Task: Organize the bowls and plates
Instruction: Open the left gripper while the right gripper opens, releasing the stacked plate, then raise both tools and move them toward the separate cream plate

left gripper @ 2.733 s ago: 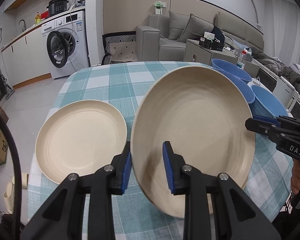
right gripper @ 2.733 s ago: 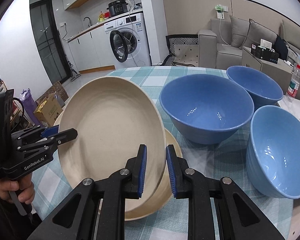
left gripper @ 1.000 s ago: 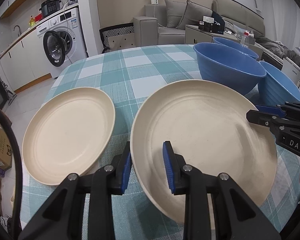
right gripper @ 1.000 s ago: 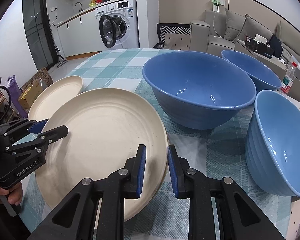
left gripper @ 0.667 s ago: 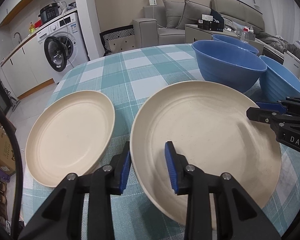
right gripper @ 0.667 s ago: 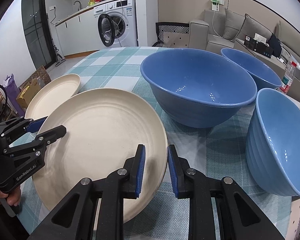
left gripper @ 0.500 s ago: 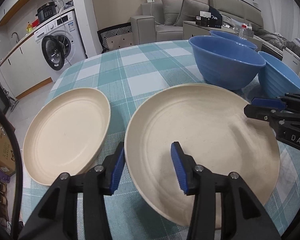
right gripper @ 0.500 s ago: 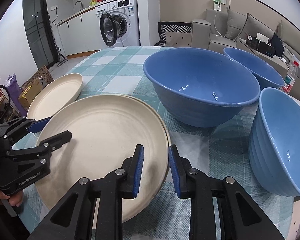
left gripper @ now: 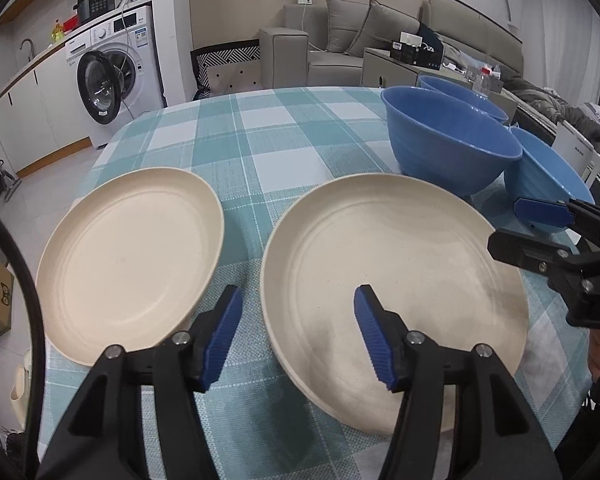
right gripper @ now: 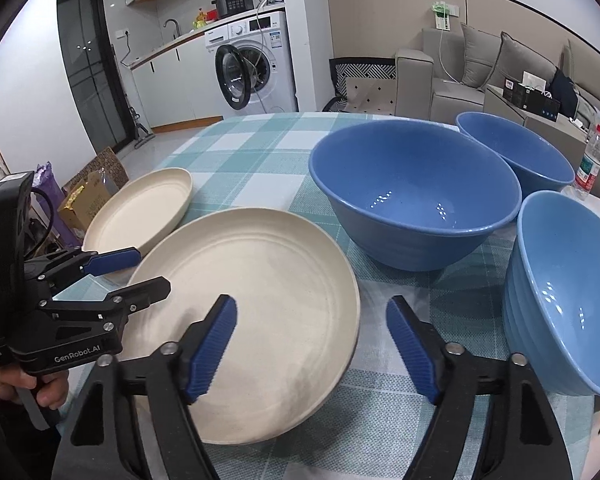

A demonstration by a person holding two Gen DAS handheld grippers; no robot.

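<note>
A large cream plate (left gripper: 396, 264) lies flat on the checked tablecloth; it also shows in the right wrist view (right gripper: 260, 308). My left gripper (left gripper: 296, 336) is open, its jaws straddling the plate's near left rim without gripping. My right gripper (right gripper: 312, 344) is open, its jaws either side of the plate's right rim. A second cream plate (left gripper: 132, 248) lies to the left, also seen in the right wrist view (right gripper: 140, 212). Three blue bowls stand at the right: a big one (right gripper: 412, 192), one behind it (right gripper: 516, 156), and a lighter one (right gripper: 560, 296).
The round table with the teal checked cloth (left gripper: 268, 136) ends close behind the plates on the left. A water bottle (right gripper: 588, 164) stands beyond the bowls. A washing machine (left gripper: 112, 92) and a sofa (left gripper: 340, 48) are in the room behind.
The large plate, held tilted by both grippers, came down flat onto the table. Both grippers then opened and let go of its rim.
</note>
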